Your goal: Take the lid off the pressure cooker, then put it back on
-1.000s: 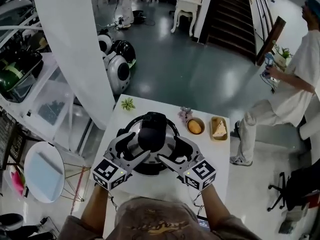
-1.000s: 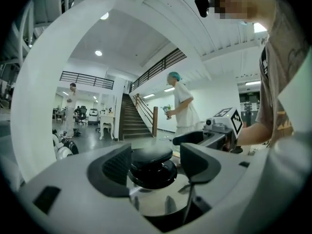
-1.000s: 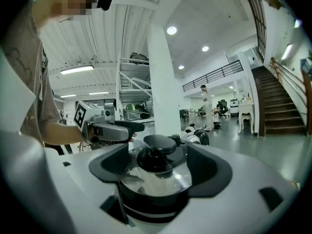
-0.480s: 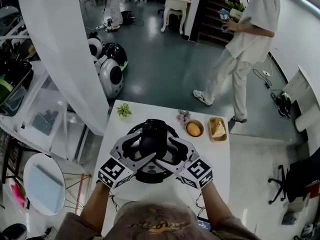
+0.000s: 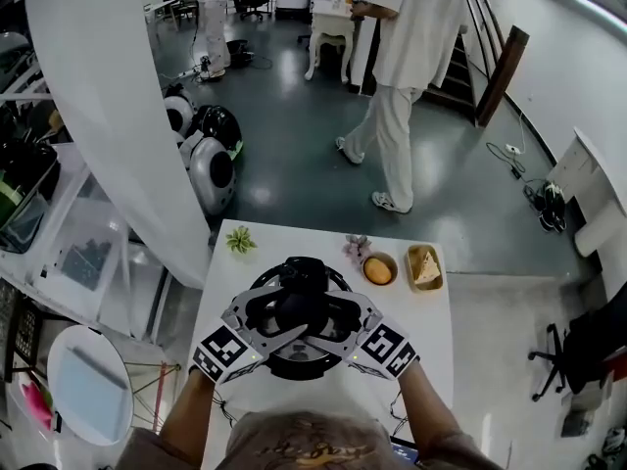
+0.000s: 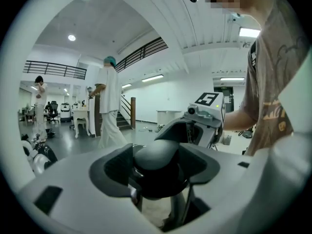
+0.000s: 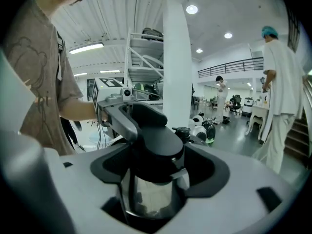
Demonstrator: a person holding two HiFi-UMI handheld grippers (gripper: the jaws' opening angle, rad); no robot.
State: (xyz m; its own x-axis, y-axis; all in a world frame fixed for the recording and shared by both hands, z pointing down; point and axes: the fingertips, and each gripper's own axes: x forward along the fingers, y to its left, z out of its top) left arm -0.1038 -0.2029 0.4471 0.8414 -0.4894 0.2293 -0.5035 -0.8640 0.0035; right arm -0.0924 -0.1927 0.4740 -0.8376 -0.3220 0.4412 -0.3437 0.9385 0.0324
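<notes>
The pressure cooker (image 5: 257, 284) stands in the middle of a white table (image 5: 431, 331), its steel lid on and topped by a black handle (image 5: 297, 300). My left gripper (image 5: 283, 312) reaches in from the left and my right gripper (image 5: 324, 315) from the right, so the two face each other across the handle. In the left gripper view the handle's rounded end (image 6: 158, 156) fills the gap between the closing jaws of the left gripper (image 6: 158, 174). The right gripper (image 7: 156, 167) is closing too, around the handle (image 7: 157, 138). No firm press shows on either side.
Behind the cooker are a small green plant (image 5: 241, 239), a sprig of purple flowers (image 5: 358, 247), a bowl with an orange item (image 5: 379, 269) and a tray with a pale wedge (image 5: 425, 266). A person (image 5: 402, 76) walks on the floor beyond. A white pillar (image 5: 118, 116) rises at left.
Both grippers have drawn in and sunk until their jaws flank the lid handle. The person in the background has walked from far right toward the middle.
</notes>
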